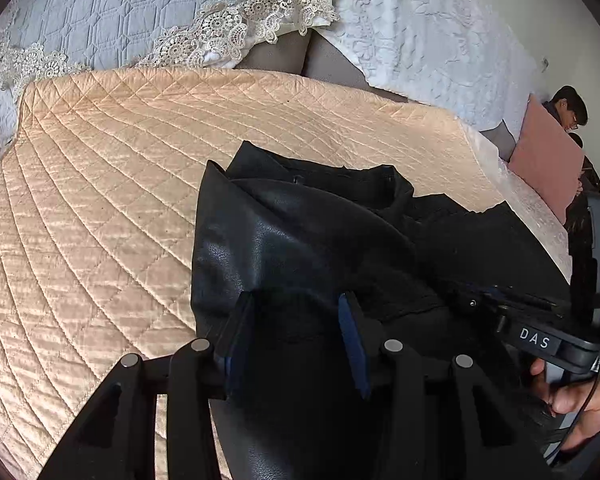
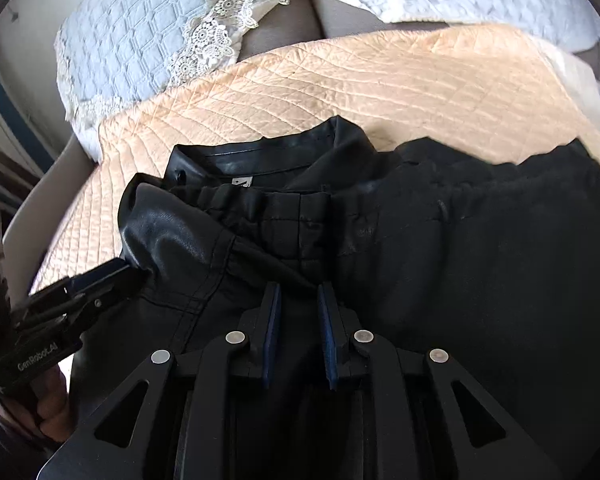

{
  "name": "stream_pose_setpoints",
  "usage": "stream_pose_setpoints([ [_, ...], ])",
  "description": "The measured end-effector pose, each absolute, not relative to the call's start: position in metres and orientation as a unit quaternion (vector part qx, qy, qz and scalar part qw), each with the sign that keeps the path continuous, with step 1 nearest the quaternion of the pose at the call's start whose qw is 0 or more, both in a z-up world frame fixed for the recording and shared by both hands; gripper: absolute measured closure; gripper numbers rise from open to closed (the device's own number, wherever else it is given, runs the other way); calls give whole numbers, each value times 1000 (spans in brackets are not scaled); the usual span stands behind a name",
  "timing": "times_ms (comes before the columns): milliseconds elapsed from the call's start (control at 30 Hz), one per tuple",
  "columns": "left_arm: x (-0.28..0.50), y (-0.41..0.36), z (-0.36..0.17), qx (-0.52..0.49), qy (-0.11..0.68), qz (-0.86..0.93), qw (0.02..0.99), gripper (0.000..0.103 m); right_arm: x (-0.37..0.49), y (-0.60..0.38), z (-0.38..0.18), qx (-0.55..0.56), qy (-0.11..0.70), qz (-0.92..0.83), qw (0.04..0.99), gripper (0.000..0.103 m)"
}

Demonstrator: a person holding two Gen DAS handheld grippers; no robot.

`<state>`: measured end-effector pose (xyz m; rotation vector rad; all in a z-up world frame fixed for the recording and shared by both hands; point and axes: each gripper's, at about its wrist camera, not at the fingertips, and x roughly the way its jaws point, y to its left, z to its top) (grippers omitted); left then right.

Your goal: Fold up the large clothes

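Observation:
A black leather jacket [image 1: 300, 232] lies bunched on a peach quilted bedcover [image 1: 100, 208]. In the right wrist view its collar with a snap and label [image 2: 256, 160] lies flat. The gathered elastic hem [image 2: 284, 208] sits just below the collar. My left gripper [image 1: 296, 308] is shut on a thick fold of the leather at the jacket's left side, and it shows in the right wrist view too [image 2: 130, 274]. My right gripper [image 2: 298, 296] has its blue pads close together with dark jacket fabric pinched between them. In the left wrist view the right gripper [image 1: 466, 300] comes in from the right.
At the head of the bed lie a blue-grey quilted pillow with lace trim [image 1: 120, 12] and a white embossed pillow [image 1: 440, 40]. A pink cushion [image 1: 548, 160] and a person [image 1: 568, 112] are at the far right. The bed's left edge [image 2: 40, 208] borders shelving.

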<state>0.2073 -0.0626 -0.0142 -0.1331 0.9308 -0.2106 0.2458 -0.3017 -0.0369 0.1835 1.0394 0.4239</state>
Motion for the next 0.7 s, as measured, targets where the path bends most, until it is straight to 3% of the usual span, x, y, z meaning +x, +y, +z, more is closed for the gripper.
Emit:
stream_pose_setpoints([
  [267, 135, -53, 28, -75, 411, -135, 898, 59, 164, -314, 32, 93, 423, 277, 858, 82],
  [467, 94, -54, 2, -73, 440, -117, 887, 58, 145, -301, -15, 57, 483, 268, 832, 82],
  [700, 90, -52, 1, -72, 440, -101, 890, 54, 141, -305, -19, 66, 477, 254, 839, 81],
])
